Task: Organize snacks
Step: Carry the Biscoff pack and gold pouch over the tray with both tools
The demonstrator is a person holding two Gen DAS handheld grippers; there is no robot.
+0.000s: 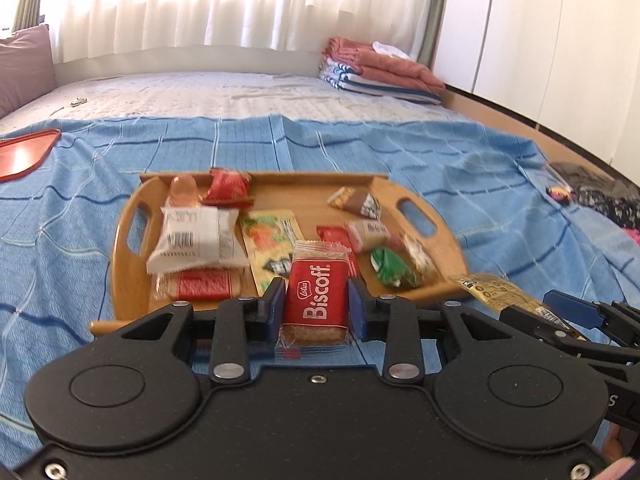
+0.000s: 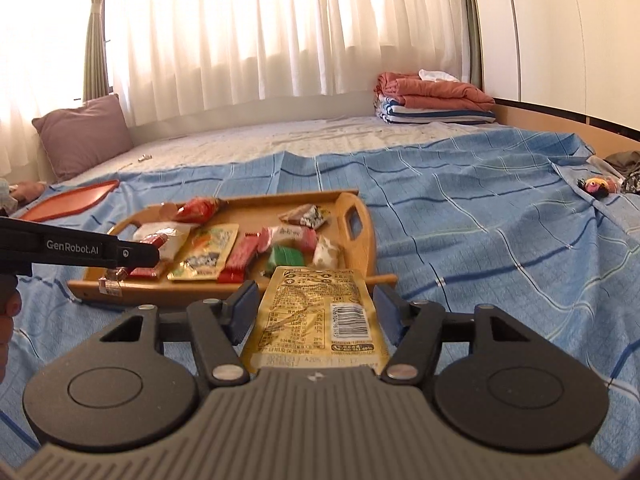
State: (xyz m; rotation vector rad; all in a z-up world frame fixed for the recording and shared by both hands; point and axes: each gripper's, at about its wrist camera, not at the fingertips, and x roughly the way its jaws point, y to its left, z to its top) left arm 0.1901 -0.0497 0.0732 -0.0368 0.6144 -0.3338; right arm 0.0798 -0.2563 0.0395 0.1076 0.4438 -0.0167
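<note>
Wooden tray (one); two red Biscoff packs.

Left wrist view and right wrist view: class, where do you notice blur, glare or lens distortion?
Left wrist view: the wooden tray and its snacks are smeared, while the Biscoff packet reads sharp. Right wrist view: the curtains are blown out and the wall edge bows.

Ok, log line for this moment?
left hand-held gripper: shut on Biscoff pack | right hand-held gripper: shut on yellow packet | wooden tray: snacks remain
</note>
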